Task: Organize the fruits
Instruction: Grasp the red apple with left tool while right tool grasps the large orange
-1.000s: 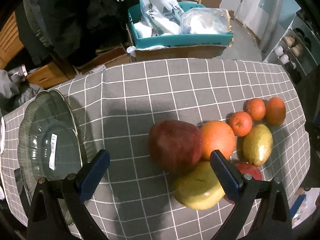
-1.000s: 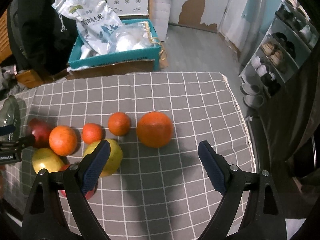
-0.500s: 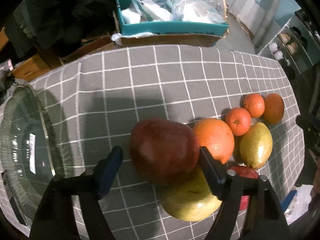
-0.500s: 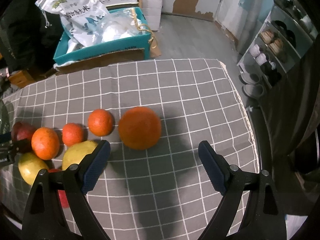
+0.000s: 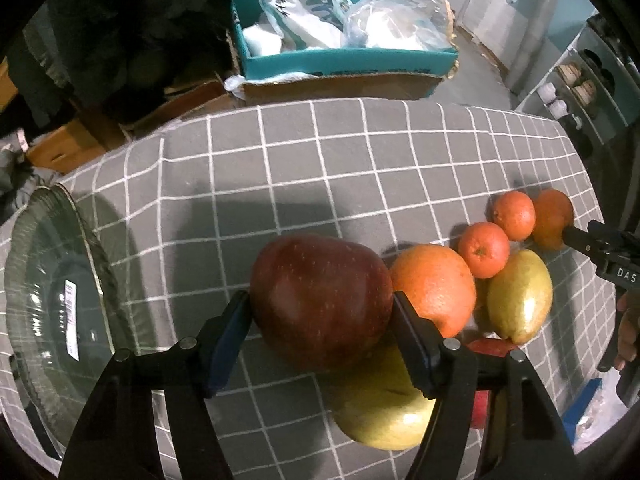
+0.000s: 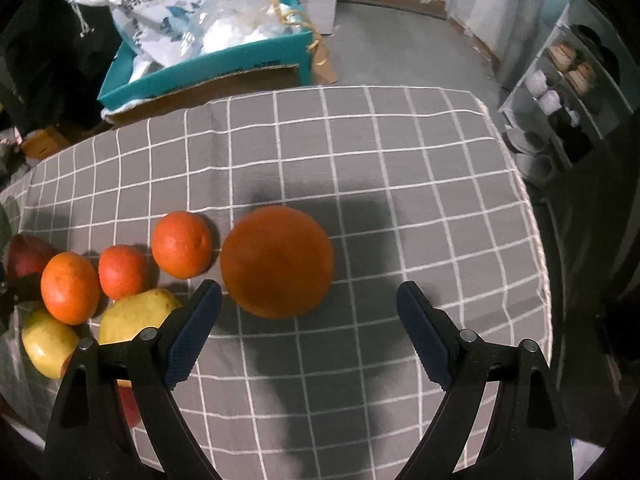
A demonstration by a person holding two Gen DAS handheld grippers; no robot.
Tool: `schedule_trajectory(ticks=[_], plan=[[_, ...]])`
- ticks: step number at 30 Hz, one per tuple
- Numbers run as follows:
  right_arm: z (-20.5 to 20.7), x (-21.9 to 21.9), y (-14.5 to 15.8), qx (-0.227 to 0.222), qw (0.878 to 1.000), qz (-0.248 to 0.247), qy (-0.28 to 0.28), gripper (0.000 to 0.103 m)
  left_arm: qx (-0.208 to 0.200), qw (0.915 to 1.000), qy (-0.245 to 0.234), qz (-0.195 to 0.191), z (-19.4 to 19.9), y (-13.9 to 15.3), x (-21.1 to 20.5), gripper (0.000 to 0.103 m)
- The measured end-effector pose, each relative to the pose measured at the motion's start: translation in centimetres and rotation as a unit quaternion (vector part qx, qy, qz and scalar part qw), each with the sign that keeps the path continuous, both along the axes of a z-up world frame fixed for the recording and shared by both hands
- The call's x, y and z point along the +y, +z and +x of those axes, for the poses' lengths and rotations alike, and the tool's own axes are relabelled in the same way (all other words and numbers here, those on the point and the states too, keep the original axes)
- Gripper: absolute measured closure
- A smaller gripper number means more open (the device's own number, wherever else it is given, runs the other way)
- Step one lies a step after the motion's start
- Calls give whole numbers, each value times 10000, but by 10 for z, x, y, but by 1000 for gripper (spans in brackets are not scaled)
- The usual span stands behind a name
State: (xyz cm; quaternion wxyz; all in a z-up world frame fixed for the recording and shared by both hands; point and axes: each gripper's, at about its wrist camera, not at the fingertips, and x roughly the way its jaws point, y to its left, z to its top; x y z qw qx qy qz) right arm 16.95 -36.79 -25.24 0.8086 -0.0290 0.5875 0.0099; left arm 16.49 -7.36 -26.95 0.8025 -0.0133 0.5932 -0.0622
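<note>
Grey concrete floor (image 6: 404, 44), white shelf unit (image 6: 568, 92) at right, teal cardboard box (image 6: 208, 64) behind grey checked desk (image 6: 400, 152).

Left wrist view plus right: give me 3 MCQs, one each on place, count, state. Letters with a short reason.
1. Where is the glass plate relative to the red apple?
A. To its left
B. Under it
C. To its right

2. How many orange citrus fruits lie on the cloth?
A. Two
B. Four
C. Six

3. What state is the right gripper in?
A. Shut on the big orange
B. Shut on nothing
C. Open

Answers:
1 A: the plate sits at the left edge of the left wrist view, apart from the apple.
2 B: the big orange and three smaller ones show in the right wrist view.
3 C: its fingers stand wide, the orange just ahead of them untouched; the left gripper has the apple between its fingers.
</note>
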Motion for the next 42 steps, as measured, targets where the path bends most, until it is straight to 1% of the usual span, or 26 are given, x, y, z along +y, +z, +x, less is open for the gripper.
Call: schedule_trajectory(ticks=[4,7,12,14,18,21,24,30,38,42], plan=[[9,4,-12,123,9999,0,10,15,-57,10000,75,-24,2,1,6,32],[12,4,-19,205,9998,2,7,16,-125,9999,108,34,3,1,9,32],[16,5,-27,294,9995,90,4,25,-209,9997,138,46,4,3,11,32],[17,6,-30,328,9993,159,31,34,-255,9996,118,74,3,4,10,32],[16,11,-29,285,9996,63,56,35,-355,9993,66,118,0,8,7,32],[15,10,-28,227,9997,33,-42,37,-400,9991,88,97,0,12,7,32],[11,8,-20,99,9999,-3,-138,37,-462,9988,123,87,-2,17,8,32],[1,3,9,-301,9992,39,-253,37,-683,9975,143,97,-8,34,10,32],[-13,10,44,-721,9972,-49,-194,37,-989,9949,166,81,-21,63,11,32],[-22,15,61,-914,9957,-32,-154,37,-1145,9932,191,12,-28,77,13,32]])
